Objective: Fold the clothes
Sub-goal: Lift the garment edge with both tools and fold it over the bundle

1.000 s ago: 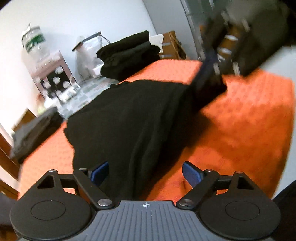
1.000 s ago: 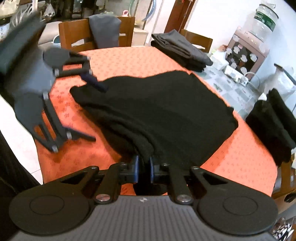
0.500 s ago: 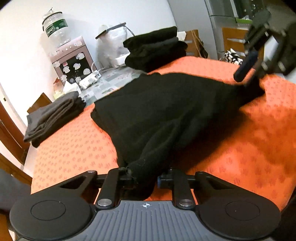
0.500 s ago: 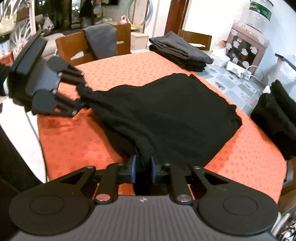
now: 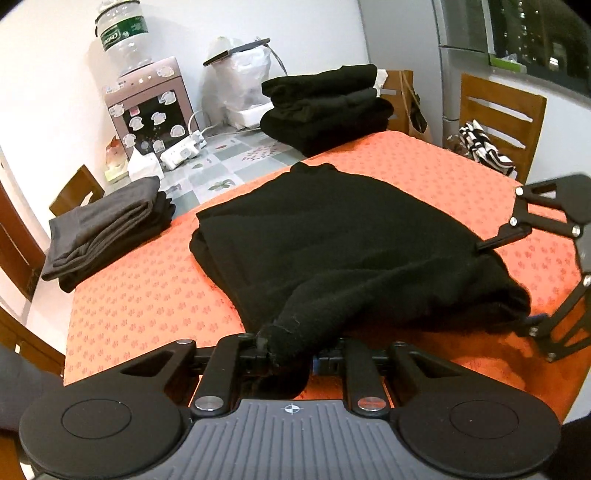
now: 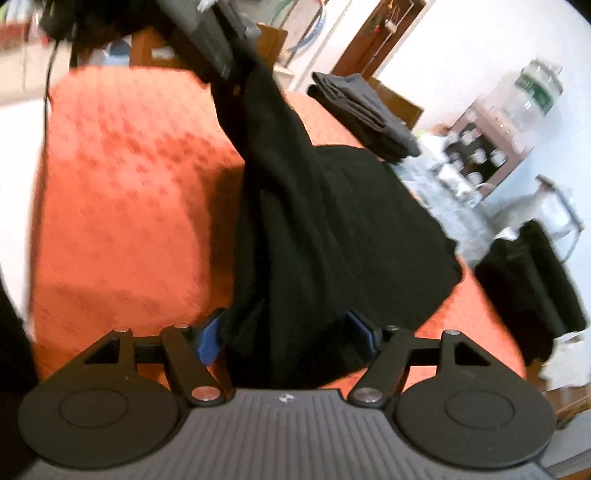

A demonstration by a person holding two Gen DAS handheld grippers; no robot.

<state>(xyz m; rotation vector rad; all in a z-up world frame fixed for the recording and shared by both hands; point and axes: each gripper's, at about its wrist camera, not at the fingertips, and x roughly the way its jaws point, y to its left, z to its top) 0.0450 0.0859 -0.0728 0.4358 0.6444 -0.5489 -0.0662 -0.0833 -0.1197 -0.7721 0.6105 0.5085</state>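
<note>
Cloth is bunched tight between the fingers of the left gripper [image 5: 288, 354], which half a second ago had just closed on this same corner of the black knitted garment [image 5: 332, 240]. The change is on the other side: the right gripper [image 6: 284, 332], clamped on the hem a moment back, now has its blue-padded fingers spread wide, the fabric lying loose between them and held by neither. In the blurred right wrist view the left gripper's end is raised, drawing the cloth up in a ridge. The rest of the garment lies across the orange patterned worktop [image 5: 147, 295]. I'd judge a fold is being carried over by the left side alone. The green label on the clear water bottle [image 5: 122, 33] atop the pink dispenser [image 5: 147, 103] is too small to read.
</note>
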